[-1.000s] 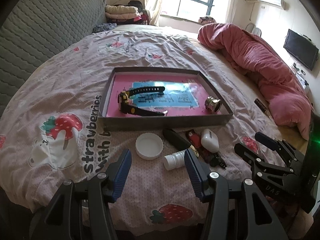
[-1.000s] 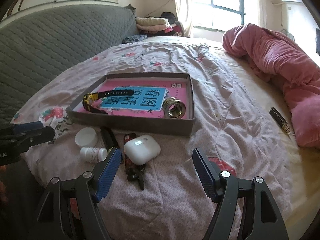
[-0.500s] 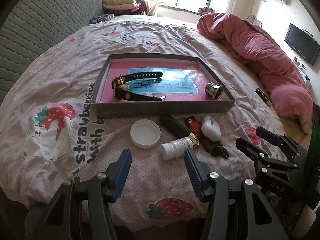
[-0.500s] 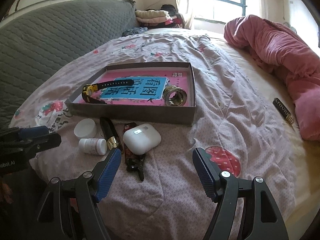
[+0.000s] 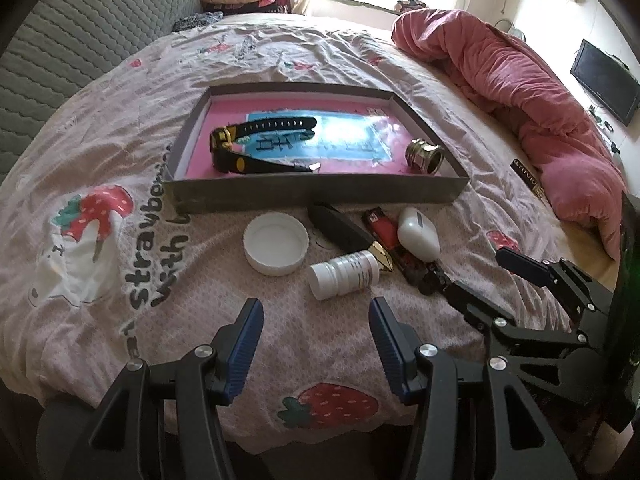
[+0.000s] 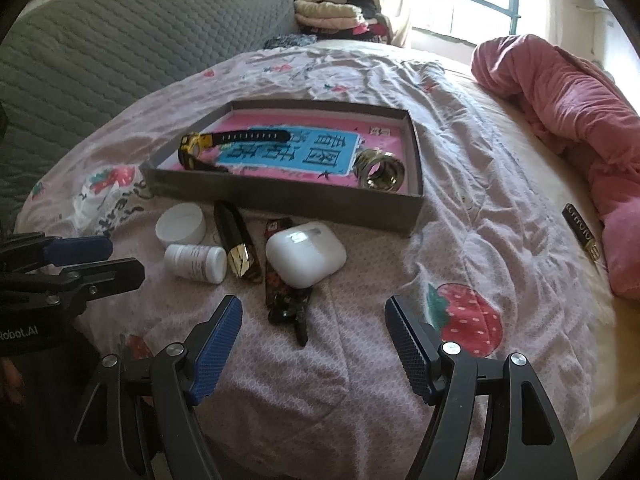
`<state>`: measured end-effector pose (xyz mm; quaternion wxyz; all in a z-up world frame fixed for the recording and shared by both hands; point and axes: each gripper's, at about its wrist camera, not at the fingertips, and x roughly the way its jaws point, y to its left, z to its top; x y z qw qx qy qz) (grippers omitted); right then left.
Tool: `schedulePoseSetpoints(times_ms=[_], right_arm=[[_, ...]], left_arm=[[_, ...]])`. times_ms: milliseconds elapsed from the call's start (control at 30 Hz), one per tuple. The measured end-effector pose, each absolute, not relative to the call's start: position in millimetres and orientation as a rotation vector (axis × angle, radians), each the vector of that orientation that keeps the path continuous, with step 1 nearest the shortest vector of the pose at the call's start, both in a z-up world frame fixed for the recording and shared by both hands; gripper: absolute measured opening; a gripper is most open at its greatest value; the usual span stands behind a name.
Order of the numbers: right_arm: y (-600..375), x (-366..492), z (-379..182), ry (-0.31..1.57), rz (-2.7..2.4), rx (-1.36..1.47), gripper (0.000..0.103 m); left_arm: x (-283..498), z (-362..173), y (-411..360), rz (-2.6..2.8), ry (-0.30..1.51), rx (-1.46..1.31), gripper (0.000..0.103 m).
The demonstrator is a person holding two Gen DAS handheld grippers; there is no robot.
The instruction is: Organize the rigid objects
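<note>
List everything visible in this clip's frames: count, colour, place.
shallow grey cardboard box: 1, pink-lined, mid-bed
black-and-yellow wristwatch: 1, in box, left
brass-coloured metal fitting: 1, in box, right
round white plastic lid: 1, before box
small white pill bottle: 1, on its side beside lid
black tube with gold end: 1, before box
red lighter: 1, beside tube
white earbud case: 1, over lighter
black clip: 1, below case
dark bar with gold lettering: 1, by pink quilt
left gripper: blue pads, open
right gripper: blue pads, open
</note>
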<state>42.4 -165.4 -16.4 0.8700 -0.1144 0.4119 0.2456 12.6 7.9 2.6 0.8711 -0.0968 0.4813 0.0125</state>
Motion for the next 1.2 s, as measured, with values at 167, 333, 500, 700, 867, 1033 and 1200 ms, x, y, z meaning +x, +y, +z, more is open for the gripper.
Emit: schedulePoseSetpoints(times_ms=[167,333,500,700,867,1033,1200], right_arm=[[-165.4,45.6,-21.5,0.886,0.512,-0.232,0.075],[-165.8,52.5,-27.1,0.911,0.503,-0.207,0.075],[-160.1,57.5,-36.4,0.940,0.499,-0.221,0.075],[-153.7,60.5,-45.1,0.957,0.503,-0.244,0.075],[-155.0,64.3,-47.4,0.965,0.502,-0.223,0.075],[-153.5,65.9,-48.2,0.966,0.503,-0.222,0.075],[-151.4,68.1,-49.3,0.968,0.504,-0.218,0.075]], left_arm=[[15.5,-4.3,4.3,0.027,1.024,-0.225,0.055],[21.2,-9.6,0.9,0.029,1.037,-0.269,0.054],[29.1,-17.1,-2.5,0.028,1.064,-0.298,0.055],[37.5,-25.8,-2.7,0.045,1.080,-0.342,0.055],[43.5,-30.1,-2.5,0.063,1.080,-0.363,0.054],[50.7,-33.3,-3.8,0.078,1.083,-0.387,0.055],[58.1,-35.9,-5.9,0.103,1.078,-0.384,0.054]])
